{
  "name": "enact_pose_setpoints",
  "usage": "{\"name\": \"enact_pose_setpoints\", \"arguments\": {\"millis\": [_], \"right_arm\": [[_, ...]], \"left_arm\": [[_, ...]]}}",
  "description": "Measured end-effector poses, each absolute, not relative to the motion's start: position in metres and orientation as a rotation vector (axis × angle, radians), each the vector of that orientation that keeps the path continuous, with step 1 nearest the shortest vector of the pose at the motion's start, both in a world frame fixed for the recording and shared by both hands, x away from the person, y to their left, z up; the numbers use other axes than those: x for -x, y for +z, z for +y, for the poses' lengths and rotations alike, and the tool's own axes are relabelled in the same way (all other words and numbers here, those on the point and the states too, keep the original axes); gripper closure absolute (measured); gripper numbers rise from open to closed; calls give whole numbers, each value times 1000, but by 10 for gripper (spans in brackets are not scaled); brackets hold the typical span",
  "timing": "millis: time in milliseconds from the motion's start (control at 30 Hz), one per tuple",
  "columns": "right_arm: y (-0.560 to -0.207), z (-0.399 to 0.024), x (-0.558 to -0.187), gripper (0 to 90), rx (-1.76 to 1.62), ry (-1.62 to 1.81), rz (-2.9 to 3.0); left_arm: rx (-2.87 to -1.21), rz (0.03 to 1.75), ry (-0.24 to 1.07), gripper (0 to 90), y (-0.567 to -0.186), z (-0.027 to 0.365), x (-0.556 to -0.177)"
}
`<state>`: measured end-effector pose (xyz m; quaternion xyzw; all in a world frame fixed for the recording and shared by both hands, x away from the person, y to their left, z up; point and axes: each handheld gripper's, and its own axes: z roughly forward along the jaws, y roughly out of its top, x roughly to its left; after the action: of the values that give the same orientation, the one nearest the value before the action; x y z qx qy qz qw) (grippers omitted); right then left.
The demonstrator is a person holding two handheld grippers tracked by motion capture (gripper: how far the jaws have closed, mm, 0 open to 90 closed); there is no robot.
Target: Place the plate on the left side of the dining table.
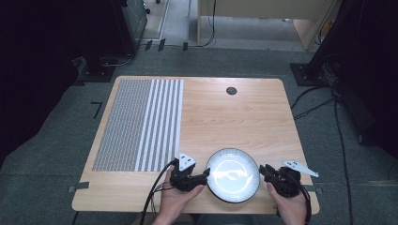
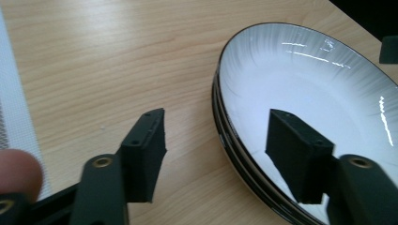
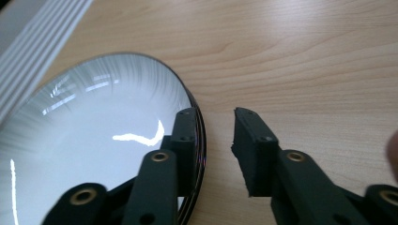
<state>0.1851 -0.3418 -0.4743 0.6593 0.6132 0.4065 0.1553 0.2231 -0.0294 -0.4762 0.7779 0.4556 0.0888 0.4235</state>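
Note:
A white plate with a dark rim (image 1: 233, 174) lies near the front edge of the wooden table (image 1: 225, 117). My left gripper (image 1: 205, 174) is at the plate's left edge. In the left gripper view its jaws (image 2: 218, 117) straddle the plate's rim (image 2: 225, 136), one over the white inside and one over the wood, neither pressing. My right gripper (image 1: 262, 170) is at the plate's right edge. In the right gripper view its jaws (image 3: 215, 114) stand either side of the plate's rim (image 3: 199, 126); the inner one is close against it, and the outer one is apart from it.
A grey and white striped mat (image 1: 141, 124) covers the table's left part. A small dark round grommet (image 1: 231, 90) sits near the far edge. Cables trail off the front edge beside the left hand. Dark stands and cables ring the table on the carpet.

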Motion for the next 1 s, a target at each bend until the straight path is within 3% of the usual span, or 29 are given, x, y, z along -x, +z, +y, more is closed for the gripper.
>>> {"name": "enact_pose_setpoints", "arguments": {"millis": [167, 433, 1000], "right_arm": [[-476, -340, -187, 827, -1883, 1181, 1827], [-479, -338, -190, 851, -1962, 1150, 1855], [-483, -348, -195, 851, -2201, 1230, 1792]], "left_arm": [[-1971, 1130, 190, 536, -481, -34, -224], [-1989, 1091, 140, 693, -485, -35, -223], [-1987, 1097, 114, 700, -485, -35, -226]]}}
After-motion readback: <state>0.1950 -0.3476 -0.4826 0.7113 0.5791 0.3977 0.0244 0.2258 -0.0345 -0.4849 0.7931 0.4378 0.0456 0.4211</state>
